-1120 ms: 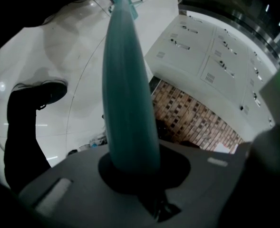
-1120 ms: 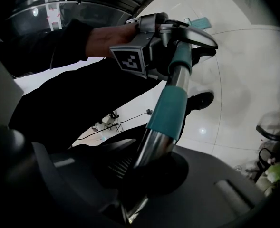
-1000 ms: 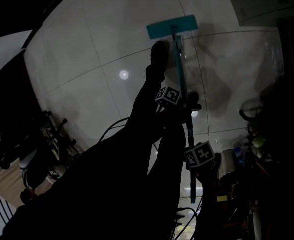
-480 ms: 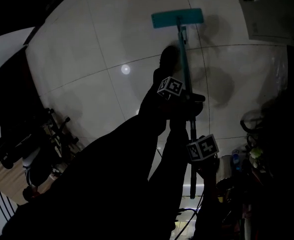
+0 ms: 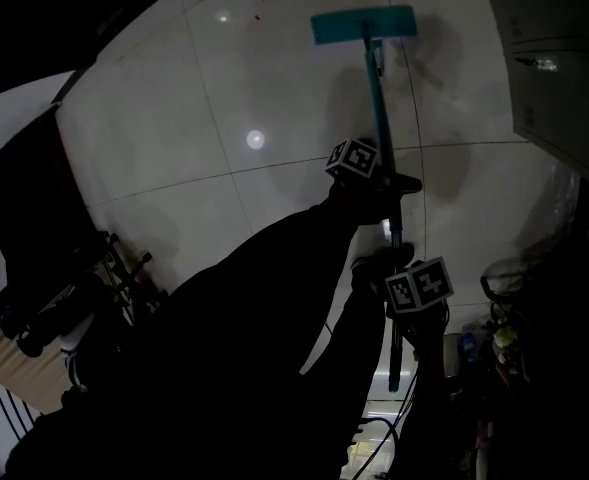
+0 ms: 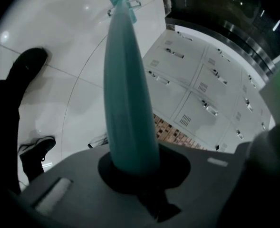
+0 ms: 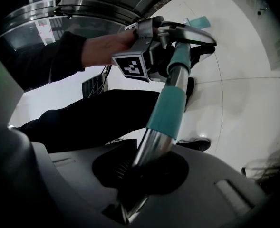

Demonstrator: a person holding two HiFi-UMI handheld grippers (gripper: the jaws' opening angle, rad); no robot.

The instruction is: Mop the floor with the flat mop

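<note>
Left gripper (image 6: pixel 130 167): jaws closed round the teal sleeve of the mop handle (image 6: pixel 126 80), which fills the gap between them; the hold looks firm. Right gripper (image 7: pixel 147 163): jaws clamped on the bare metal part of the same handle, nearer its top end and just behind the left gripper along the shaft; the two are close but apart. Ahead of both, the handle runs out and down to the mop head (image 5: pixel 363 25), which lies flat on the tiled floor (image 5: pixel 204 108), far from the grippers at full reach. To the right of the handle stand grey lockers (image 6: pixel 201 80); the person's shoe (image 6: pixel 29 63) is on the tiles left of the shaft. Progress, judged: mopping is under way, mid-stroke with the head extended. Darker patches lie round the handle, but the light is poor and I cannot tell wet film from shadow, so the covered area is not readable. A wide stretch of tiles left of the head shows no clear streaks; I take most of the floor as not yet done.
</note>
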